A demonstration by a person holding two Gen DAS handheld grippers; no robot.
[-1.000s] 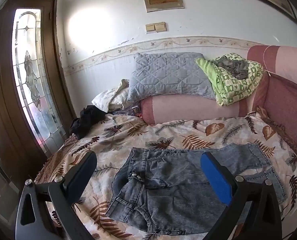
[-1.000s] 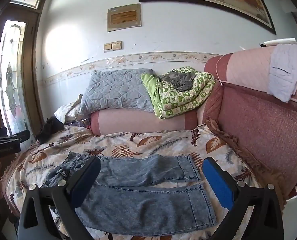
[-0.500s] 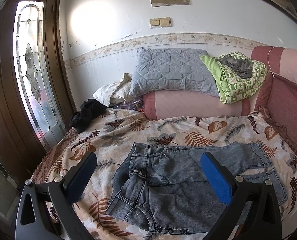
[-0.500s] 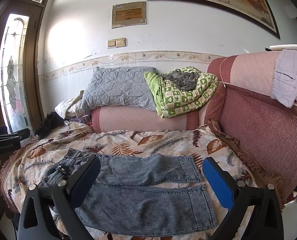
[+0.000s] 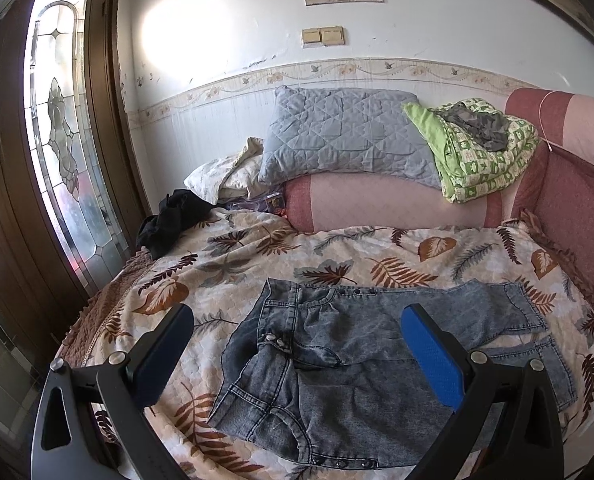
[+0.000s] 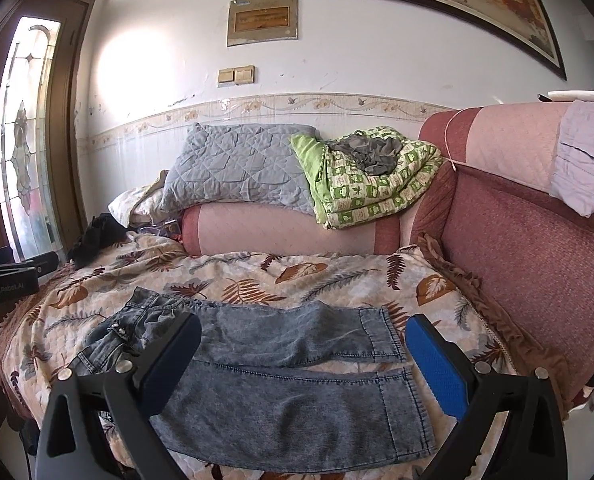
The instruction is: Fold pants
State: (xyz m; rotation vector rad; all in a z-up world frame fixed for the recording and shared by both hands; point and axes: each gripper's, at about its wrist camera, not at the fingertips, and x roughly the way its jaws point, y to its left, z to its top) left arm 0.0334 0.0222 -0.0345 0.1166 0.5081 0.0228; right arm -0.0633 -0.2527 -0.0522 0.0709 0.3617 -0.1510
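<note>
- Low in both frames, the pants lie flat on the leaf-print bedspread, long axis left to right.
- Left gripper hangs released over the waistband.
- Right gripper hangs released over the leg cuffs.

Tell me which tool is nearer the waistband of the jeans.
Left. The left tool hovers open just short of the jeans' waistband. The right tool, also open, faces the leg cuffs, with the waistband off to its left.
</note>
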